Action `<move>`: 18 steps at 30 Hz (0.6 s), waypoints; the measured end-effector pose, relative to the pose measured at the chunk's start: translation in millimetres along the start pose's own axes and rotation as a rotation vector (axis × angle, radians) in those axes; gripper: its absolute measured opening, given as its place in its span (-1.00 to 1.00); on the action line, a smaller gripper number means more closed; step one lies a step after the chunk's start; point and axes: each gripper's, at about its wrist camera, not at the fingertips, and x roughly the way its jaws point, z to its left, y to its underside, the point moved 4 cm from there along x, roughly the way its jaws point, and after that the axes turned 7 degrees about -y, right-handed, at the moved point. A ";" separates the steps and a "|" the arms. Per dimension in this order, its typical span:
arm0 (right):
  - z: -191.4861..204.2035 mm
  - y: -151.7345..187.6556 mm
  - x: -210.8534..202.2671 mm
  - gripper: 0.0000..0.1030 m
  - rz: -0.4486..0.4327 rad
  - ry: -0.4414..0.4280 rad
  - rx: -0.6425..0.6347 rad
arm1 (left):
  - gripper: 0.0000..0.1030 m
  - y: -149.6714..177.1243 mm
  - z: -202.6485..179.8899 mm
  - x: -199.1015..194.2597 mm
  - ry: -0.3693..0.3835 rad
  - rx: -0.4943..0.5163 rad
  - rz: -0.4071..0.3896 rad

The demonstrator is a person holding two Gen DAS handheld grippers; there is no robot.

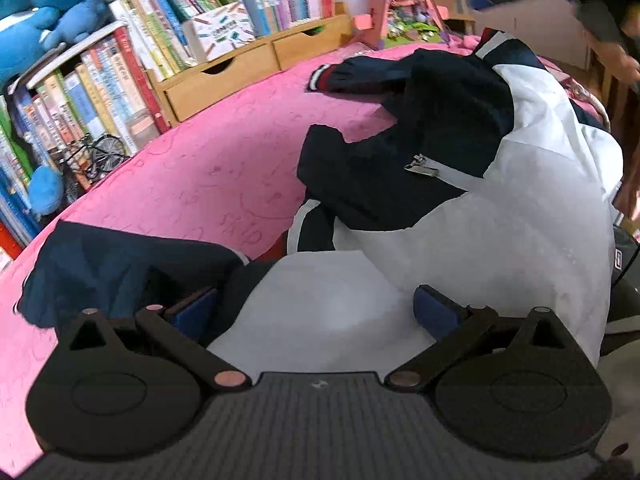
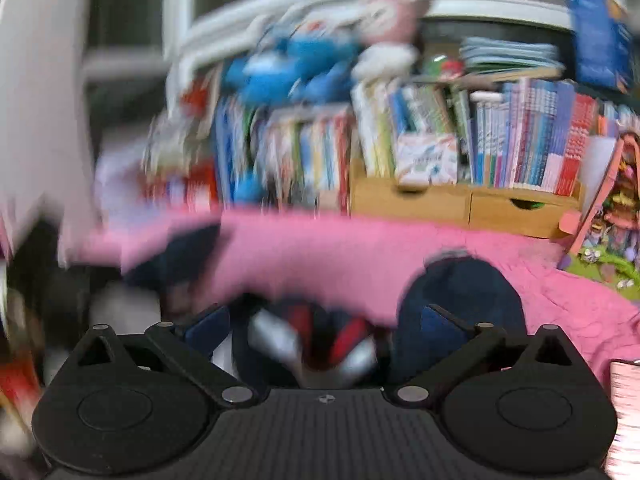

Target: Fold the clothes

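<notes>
A navy and white jacket point(image 1: 460, 184) lies crumpled on the pink bedspread point(image 1: 200, 176), its zipper pull point(image 1: 420, 166) showing near the middle. One sleeve with a red, white and navy cuff point(image 1: 320, 78) stretches toward the far side. A navy part point(image 1: 112, 264) lies at the near left. My left gripper point(image 1: 314, 308) is open, jaws spread wide over the white fabric, its blue pads point(image 1: 192, 314) clear of the cloth. The right wrist view is blurred. My right gripper point(image 2: 326, 326) is open wide above striped red, white and navy trim point(image 2: 320, 340), beside a navy fold point(image 2: 464, 292).
A bookshelf point(image 1: 120, 72) packed with books runs along the far side of the bed, with wooden drawers point(image 1: 224, 76) and blue plush toys point(image 1: 44, 12) on it. A pink toy frame point(image 1: 384, 8) stands at the back. A person's arm point(image 1: 628, 68) shows at the right edge.
</notes>
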 end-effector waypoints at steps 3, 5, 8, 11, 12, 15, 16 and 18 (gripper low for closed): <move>26.0 -6.6 57.8 1.00 0.077 -0.005 -0.086 | 1.00 -0.7 -1.8 -2.1 -0.033 -0.013 -0.015; 44.3 3.0 107.0 1.00 0.189 0.016 -0.123 | 1.00 -0.3 -4.9 -5.8 -0.055 -0.015 -0.030; 65.8 27.1 166.1 0.99 0.393 -0.013 -0.101 | 1.00 4.2 -6.3 -9.7 -0.088 -0.035 -0.062; 75.4 50.9 201.7 -0.16 0.557 -0.101 0.017 | 1.00 4.3 -4.4 -9.1 -0.127 -0.039 -0.097; 77.7 51.8 204.8 -0.42 0.542 -0.097 0.030 | 1.00 3.5 -3.3 -8.5 -0.142 -0.037 -0.108; 79.7 27.1 216.5 -0.60 0.487 -0.056 0.005 | 1.00 -6.2 10.4 -3.4 -0.219 -0.042 -0.142; 80.2 18.2 220.5 -0.61 0.469 -0.042 -0.005 | 1.00 -13.7 21.3 0.2 -0.264 -0.050 -0.156; 92.0 -14.8 232.0 -0.63 0.355 0.025 -0.133 | 1.00 -28.7 43.1 7.3 -0.354 -0.065 -0.182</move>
